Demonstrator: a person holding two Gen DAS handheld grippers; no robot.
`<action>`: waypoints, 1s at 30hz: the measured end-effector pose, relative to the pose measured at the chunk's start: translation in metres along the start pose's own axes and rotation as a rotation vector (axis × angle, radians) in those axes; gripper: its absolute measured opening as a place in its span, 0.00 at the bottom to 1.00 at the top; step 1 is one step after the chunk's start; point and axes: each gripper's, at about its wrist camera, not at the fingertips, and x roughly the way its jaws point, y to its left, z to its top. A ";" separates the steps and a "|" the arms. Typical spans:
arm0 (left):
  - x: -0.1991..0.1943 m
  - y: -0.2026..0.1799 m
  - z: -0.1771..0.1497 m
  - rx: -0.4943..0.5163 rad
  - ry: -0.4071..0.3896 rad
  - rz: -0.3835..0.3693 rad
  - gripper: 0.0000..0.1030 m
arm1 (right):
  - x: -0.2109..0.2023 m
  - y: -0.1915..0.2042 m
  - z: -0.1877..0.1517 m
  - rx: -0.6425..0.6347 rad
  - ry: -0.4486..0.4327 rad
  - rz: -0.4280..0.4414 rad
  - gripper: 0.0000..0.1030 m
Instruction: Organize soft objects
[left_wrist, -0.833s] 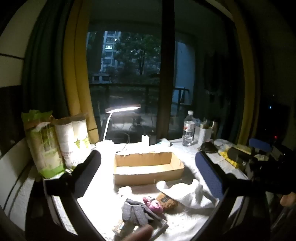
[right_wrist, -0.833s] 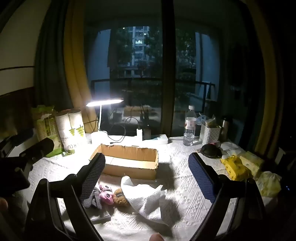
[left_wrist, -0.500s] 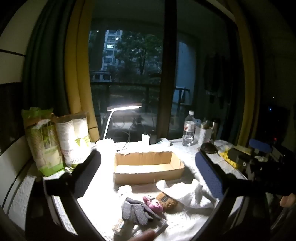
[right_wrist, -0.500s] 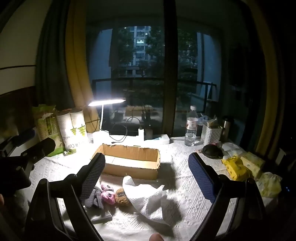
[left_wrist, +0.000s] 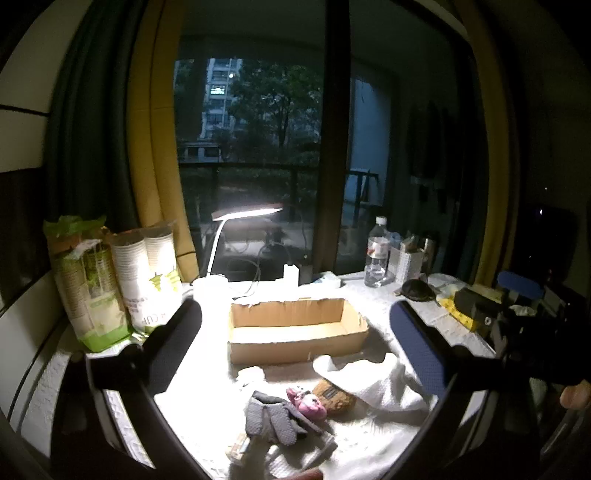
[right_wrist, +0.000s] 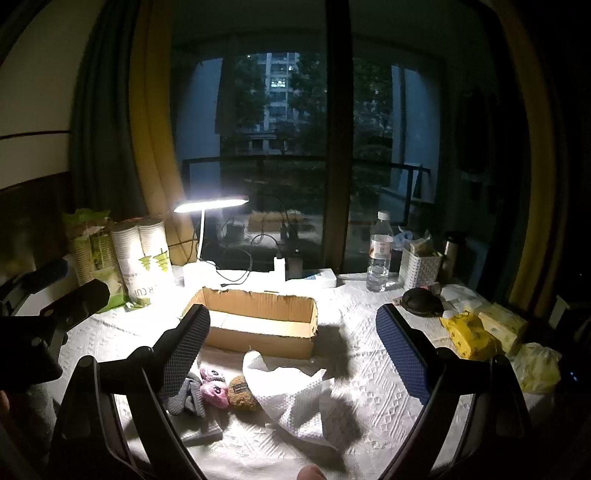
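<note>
Soft objects lie in a loose row on the white-covered surface (right_wrist: 369, 373), just in front of an open cardboard box (right_wrist: 258, 321): one grey glove (left_wrist: 271, 417), one pink plush toy (left_wrist: 306, 400), one brown plush toy (left_wrist: 334, 395) and one crumpled white cloth (right_wrist: 295, 395), four pieces in all, none yet in the box. The glove, pink toy and brown toy touch one another, and the cloth's edge overlaps the brown toy. Both tools are held above the near edge of the surface with nothing between their fingers: the left tool (left_wrist: 295, 343) has its fingers spread wide, and so does the right tool (right_wrist: 293, 350). The likeliest trouble, as I judge it, comes from that crowding: closing on one toy could pinch its neighbour or a fold of cloth and drag two pieces at once. The glove rests partly on a flat thing I cannot identify, which could be caught up with it. The cloth is limp and may trail over the box wall instead of dropping in. One desk lamp (right_wrist: 210, 203) throws hard shadows, which could hide edges. One water bottle (right_wrist: 380, 251) stands well behind.
</note>
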 end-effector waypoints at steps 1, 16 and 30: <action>0.000 0.001 0.000 -0.001 0.001 0.002 0.99 | 0.000 0.001 0.000 0.001 0.001 -0.002 0.91; 0.000 0.002 -0.004 0.003 0.007 0.006 0.99 | 0.001 0.000 -0.001 0.001 -0.002 -0.001 0.91; -0.001 0.000 -0.006 0.005 0.009 0.008 0.99 | 0.000 0.001 -0.002 0.000 -0.002 -0.002 0.91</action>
